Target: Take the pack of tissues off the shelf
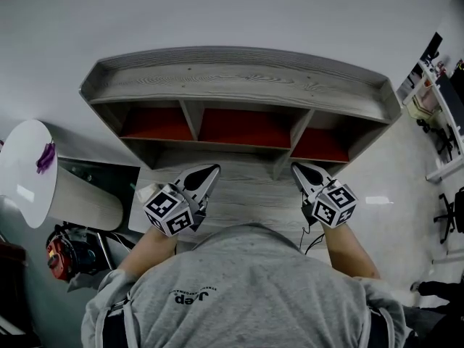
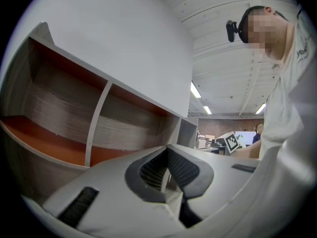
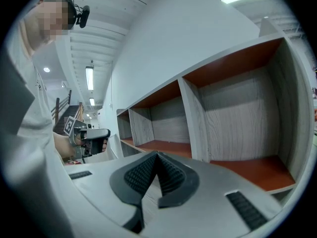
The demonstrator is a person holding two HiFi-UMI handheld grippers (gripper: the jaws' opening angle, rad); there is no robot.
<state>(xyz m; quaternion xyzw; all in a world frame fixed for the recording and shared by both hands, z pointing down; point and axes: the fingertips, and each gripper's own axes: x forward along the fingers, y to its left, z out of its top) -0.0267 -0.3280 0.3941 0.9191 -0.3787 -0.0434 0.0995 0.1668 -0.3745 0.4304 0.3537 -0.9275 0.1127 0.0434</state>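
Observation:
A grey wooden shelf [image 1: 239, 78] with three open compartments and red-orange floors stands against the white wall. All three compartments look empty, and no pack of tissues shows in any view. My left gripper [image 1: 210, 170] hovers over the wood-grain desk [image 1: 243, 194] in front of the left compartment [image 2: 54, 138], shut with nothing between its pads [image 2: 167, 153]. In front of the right compartment [image 3: 247, 167] my right gripper [image 1: 298, 167] is shut too and holds nothing [image 3: 157, 155]. Each gripper shows in the other's view: the right gripper [image 2: 231, 142] and the left gripper [image 3: 91, 138].
A white round table [image 1: 25, 169] with a small purple thing [image 1: 46, 156] stands at the left, and a red object [image 1: 61, 256] lies on the floor below it. Desks and office chairs [image 1: 444, 122] stand at the far right. The person's head and shoulders fill the lower head view.

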